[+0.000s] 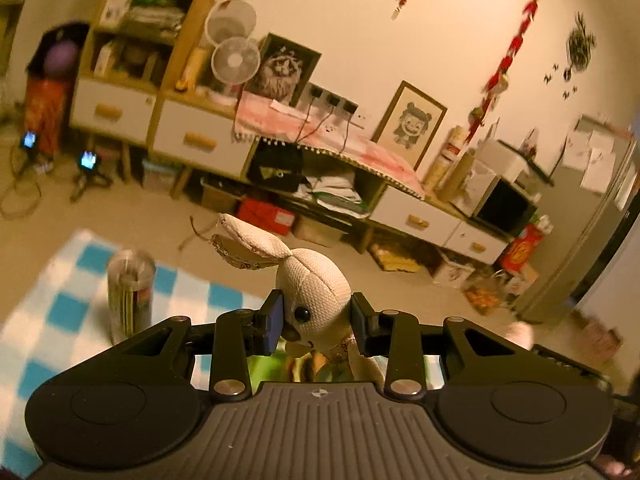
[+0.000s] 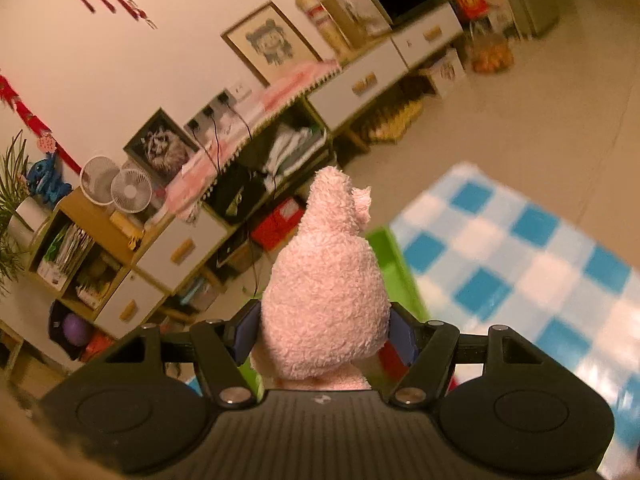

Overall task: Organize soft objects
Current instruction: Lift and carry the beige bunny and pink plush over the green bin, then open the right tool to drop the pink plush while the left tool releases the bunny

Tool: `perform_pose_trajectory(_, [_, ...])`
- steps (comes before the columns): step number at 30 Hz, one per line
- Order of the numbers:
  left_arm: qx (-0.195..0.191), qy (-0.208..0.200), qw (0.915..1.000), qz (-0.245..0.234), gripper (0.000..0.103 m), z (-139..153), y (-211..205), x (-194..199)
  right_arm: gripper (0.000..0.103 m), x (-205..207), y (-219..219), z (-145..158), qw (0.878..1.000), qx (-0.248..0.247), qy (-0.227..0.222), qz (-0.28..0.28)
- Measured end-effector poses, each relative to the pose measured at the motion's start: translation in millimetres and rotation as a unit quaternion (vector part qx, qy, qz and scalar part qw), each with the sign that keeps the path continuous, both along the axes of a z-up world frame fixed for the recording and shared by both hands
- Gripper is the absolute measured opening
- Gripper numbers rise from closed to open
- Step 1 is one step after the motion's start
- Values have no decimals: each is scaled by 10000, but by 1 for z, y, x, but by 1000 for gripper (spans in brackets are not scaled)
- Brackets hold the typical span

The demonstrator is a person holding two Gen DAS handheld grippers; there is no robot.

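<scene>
My left gripper (image 1: pixel 318 322) is shut on a cream knitted rabbit toy (image 1: pixel 312 292), its pads pressing the head on both sides; one long ear sticks up to the left and a black eye faces me. The rabbit hangs in the air above the floor. In the right wrist view my right gripper (image 2: pixel 324 336) is shut on a fluffy pink plush toy (image 2: pixel 328 280), which stands up between the blue pads. A bit of that pink plush (image 1: pixel 520 332) shows at the right of the left wrist view.
A blue and white checked mat (image 2: pixel 520 256) covers the floor, with a clear cylinder container (image 1: pixel 130 292) standing on it. A green bin edge (image 2: pixel 390 256) lies behind the pink toy. A long wooden cabinet (image 1: pixel 200 140) with drawers, fans and framed pictures lines the wall.
</scene>
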State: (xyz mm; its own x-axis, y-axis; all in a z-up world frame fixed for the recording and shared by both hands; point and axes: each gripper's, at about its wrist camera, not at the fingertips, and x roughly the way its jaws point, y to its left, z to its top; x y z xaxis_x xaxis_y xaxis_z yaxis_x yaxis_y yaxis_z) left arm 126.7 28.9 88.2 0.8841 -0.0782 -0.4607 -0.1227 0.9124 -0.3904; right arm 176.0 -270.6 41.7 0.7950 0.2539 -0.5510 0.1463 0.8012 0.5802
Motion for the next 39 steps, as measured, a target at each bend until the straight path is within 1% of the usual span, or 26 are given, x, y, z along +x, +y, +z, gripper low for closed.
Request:
perform_pose_trajectory(4, [422,352,9983,-195,36,-5,-5,42,32,28,-4,-2,9996,-223,-163,10])
perform_pose_trajectory(6, [619,643,9953,-363,36,-14,-7,63,32,41,-3,-8,9993,-332,-188,43])
perform_pose_trajectory(8, [829,996,9901,-545,36,-26,-10,87,32,55,1,-15,9984,-513,-199,125])
perform_pose_trajectory(10, [943,1159,9877,-462,36,-39,-10,104,32,67,7,-25,9966,-762,-237,202])
perform_pose_trajectory(12, [1062,1335,9838,-560,36,-51,-10,118,32,74,13,-35,9940,-1007,-334,250])
perform_pose_trajectory(14, [1099,1566,9791,-685,36,-62,-12,133,32,81,18,-49,9914,-1185,-414,378])
perform_pose_trajectory(17, [1112,1817,9736,-822,36,-77,-12,151,32,95,25,-68,9884,-1407,-299,484])
perform_pose_trajectory(22, [1076,1953,9703,-941,36,-93,-10,165,32,110,29,-89,9887,-1334,-142,661])
perform_pose_trajectory(25, [1138,1891,9700,-1016,37,-95,-12,167,32,114,33,-97,9877,-1386,-44,716])
perform_pose_trajectory(28, [1190,1843,9699,-1058,38,-94,-13,165,32,116,35,-102,9870,-1429,9,737])
perform_pose_trajectory(33, [1128,1741,9718,-1119,42,-93,-14,162,33,114,33,-102,9873,-1413,30,726])
perform_pose_trajectory(35, [1089,1724,9730,-1082,51,-92,-14,162,34,113,32,-101,9877,-1385,30,718])
perform_pose_trajectory(36, [1057,1714,9737,-1067,52,-92,-13,161,37,113,32,-99,9882,-1364,28,701])
perform_pose_trajectory(39, [1019,1625,9760,-1029,62,-88,-14,156,44,109,28,-94,9906,-1200,6,651])
